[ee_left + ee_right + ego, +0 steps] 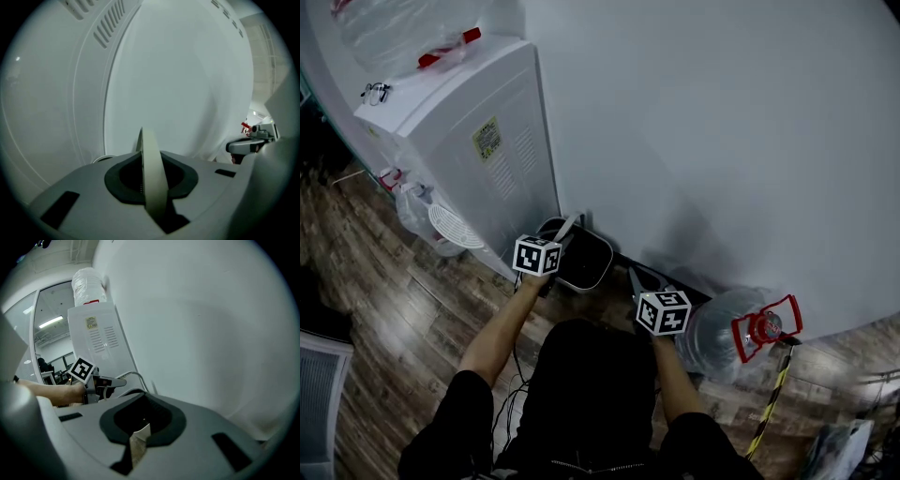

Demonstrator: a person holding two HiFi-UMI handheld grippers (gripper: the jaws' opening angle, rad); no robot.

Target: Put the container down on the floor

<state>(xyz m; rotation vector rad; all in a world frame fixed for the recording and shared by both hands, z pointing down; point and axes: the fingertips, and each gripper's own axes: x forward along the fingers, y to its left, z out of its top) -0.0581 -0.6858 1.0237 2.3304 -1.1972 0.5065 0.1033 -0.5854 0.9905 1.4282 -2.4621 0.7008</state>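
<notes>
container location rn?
Head view, centre: the container is low at the foot of the white wall, just right of the water dispenser. The left gripper is at its near-left edge, and a water bottle lies further right.

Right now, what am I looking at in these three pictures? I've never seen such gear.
No robot here: a person holds a two-fingered gripper in each hand. The downward picture comes from a camera on their head; the other two come from cameras riding on each gripper. The cubes with black squares are part of the grippers. By the white wall are a water dispenser and a dark container; a large water bottle lies on the wooden floor. The fingers of the left gripper seem closed on the container's wire handle. Those of the right gripper look closed on nothing.
</notes>
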